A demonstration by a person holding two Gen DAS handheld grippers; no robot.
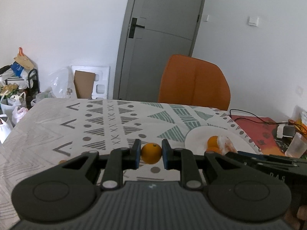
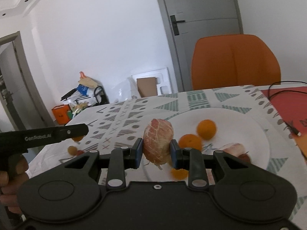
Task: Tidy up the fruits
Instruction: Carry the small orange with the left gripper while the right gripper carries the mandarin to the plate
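A table under a white cloth (image 1: 48, 118) printed with grey and green triangles fills the foreground, with an orange chair (image 1: 193, 82) and a grey door (image 1: 163, 38) behind it. In the left wrist view, the left gripper (image 1: 150, 154) is clamped on a small orange (image 1: 151, 153), its blue pads pressed to either side, and carries it above the cloth just short of the white plate (image 1: 197, 136), where more fruit already lies. In the right wrist view, the right gripper (image 2: 157, 151) is closed on a peeled, pith-covered citrus piece (image 2: 158, 140) standing upright between its pads, over the near rim of the plate, which holds two small oranges (image 2: 206, 129) and another peeled piece (image 2: 233, 148). A blurred orange shape below the jaws may be one more fruit, though the smear makes that hard to say. Three small fruits (image 2: 72, 150) sit unsorted on the cloth at the left. The risks, as I judge them: the round orange could roll off the shallow plate if let go too near the rim; the soft peeled piece could be crushed or slip from its narrow grip; and both tools crowding the plate together could knock each other or the fruit there.
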